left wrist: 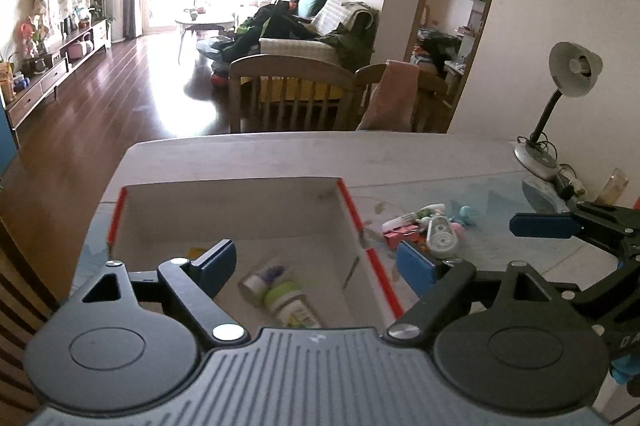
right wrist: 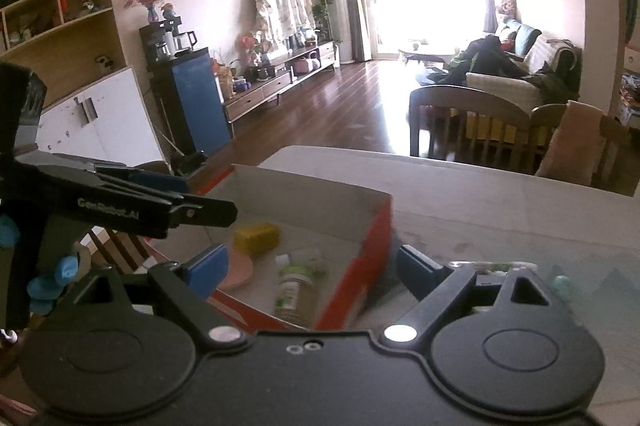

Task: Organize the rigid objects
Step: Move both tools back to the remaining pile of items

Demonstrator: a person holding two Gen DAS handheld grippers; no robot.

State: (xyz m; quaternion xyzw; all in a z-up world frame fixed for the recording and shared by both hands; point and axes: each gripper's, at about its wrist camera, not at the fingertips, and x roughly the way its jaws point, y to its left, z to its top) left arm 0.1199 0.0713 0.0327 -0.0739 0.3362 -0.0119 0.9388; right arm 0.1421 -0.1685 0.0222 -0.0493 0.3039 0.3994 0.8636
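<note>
A red-edged cardboard box (left wrist: pixel 352 209) sits on the table; it also shows in the right wrist view (right wrist: pixel 376 226). Inside lie a green-capped bottle (left wrist: pixel 294 304), a purple-labelled bottle (left wrist: pixel 262 276), a yellow block (right wrist: pixel 256 238) and a pink disc (right wrist: pixel 240 268). The green-capped bottle also shows in the right wrist view (right wrist: pixel 294 292). My left gripper (left wrist: pixel 316 266) is open and empty above the box's right side. My right gripper (right wrist: pixel 308 268) is open and empty over the box's right wall. A pile of small objects (left wrist: pixel 424 230) lies right of the box.
A desk lamp (left wrist: pixel 560 97) stands at the table's far right by the wall. Wooden chairs (left wrist: pixel 292 93) stand behind the table's far edge. The right gripper's finger (left wrist: pixel 544 226) shows at the right of the left wrist view.
</note>
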